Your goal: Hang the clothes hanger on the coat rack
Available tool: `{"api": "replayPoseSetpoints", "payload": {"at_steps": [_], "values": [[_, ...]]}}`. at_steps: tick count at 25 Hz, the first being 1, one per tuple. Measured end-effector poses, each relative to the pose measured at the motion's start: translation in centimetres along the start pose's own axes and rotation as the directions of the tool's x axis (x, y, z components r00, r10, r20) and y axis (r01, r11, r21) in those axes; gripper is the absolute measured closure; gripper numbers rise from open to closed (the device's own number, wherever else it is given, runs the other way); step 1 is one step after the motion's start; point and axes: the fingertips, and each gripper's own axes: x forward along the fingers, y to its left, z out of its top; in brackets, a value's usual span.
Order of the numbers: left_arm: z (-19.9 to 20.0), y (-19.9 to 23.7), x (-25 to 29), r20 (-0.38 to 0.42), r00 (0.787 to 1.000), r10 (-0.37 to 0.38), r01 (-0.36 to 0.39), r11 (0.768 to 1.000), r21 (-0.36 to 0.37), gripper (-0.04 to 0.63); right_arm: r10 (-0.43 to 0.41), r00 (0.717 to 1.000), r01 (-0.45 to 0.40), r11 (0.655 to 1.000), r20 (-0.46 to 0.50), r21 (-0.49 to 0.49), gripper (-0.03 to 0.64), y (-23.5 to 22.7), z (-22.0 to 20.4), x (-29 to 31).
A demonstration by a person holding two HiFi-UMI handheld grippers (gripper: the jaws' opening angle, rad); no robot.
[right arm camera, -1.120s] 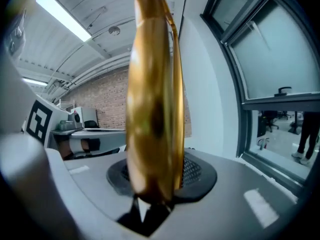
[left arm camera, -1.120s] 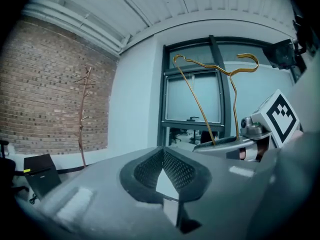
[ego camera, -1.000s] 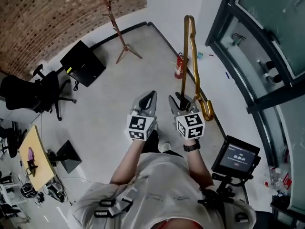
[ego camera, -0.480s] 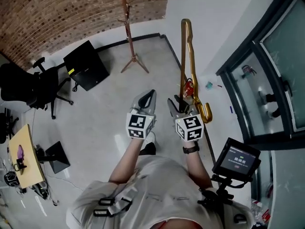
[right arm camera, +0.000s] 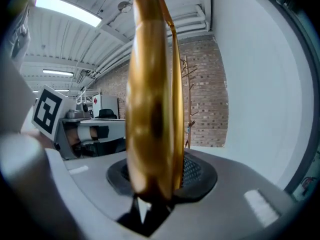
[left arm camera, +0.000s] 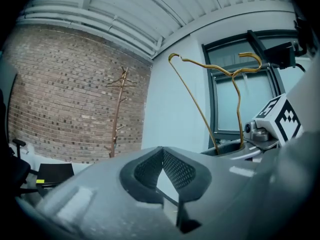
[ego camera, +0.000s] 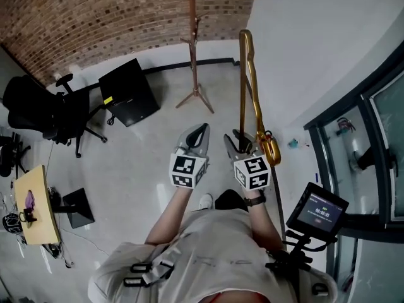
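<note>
A golden clothes hanger (ego camera: 243, 81) stands upright in my right gripper (ego camera: 235, 136), which is shut on its lower bar. In the right gripper view the hanger (right arm camera: 150, 109) fills the middle, pinched between the pads. My left gripper (ego camera: 202, 130) floats just left of it, holding nothing; its pads (left arm camera: 175, 169) meet at the tips. The left gripper view shows the hanger (left arm camera: 200, 109) to its right. The wooden coat rack (ego camera: 194, 49) stands ahead by the brick wall, well beyond both grippers, and appears as the coat rack (left arm camera: 118, 114) and the coat rack (right arm camera: 189, 109) in the gripper views.
A black cabinet (ego camera: 129, 92) and a black office chair (ego camera: 38, 109) stand left of the rack. A yellow desk (ego camera: 35, 204) is at the far left. A glass partition (ego camera: 360, 137) and a white wall run along the right. A small screen (ego camera: 317, 208) hangs at my right hip.
The view has swung and advanced toward the brick wall; the coat rack now sits nearer the middle, ahead of the grippers. The red fire extinguisher has left view. Both grippers keep their hold.
</note>
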Motion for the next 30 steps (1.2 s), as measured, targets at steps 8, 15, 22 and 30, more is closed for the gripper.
{"api": "replayPoseSetpoints", "payload": {"at_steps": [8, 15, 22, 30], "values": [[-0.6, 6.9, 6.4, -0.018, 0.994, 0.104, -0.105, 0.993, -0.058, 0.595, 0.115, 0.993, -0.116, 0.993, -0.037, -0.023, 0.511, -3.4, 1.1, 9.5], [6.2, 14.6, 17.5, 0.057, 0.981, 0.184, -0.184, 0.983, -0.003, 0.595, 0.243, 0.969, -0.237, 0.964, 0.037, -0.124, 0.509, -9.9, 11.8, 20.8], [7.9, 15.7, 23.3, 0.092, 0.978, 0.189, -0.192, 0.981, 0.029, 0.595, 0.269, 0.962, -0.257, 0.952, 0.054, -0.169, 0.509, -13.7, 13.5, 24.0], [8.3, 20.5, 29.6, 0.04, 0.97, 0.238, -0.239, 0.971, 0.012, 0.595, 0.327, 0.945, -0.327, 0.941, -0.019, -0.085, 0.509, -19.0, 13.3, 31.3]]}}
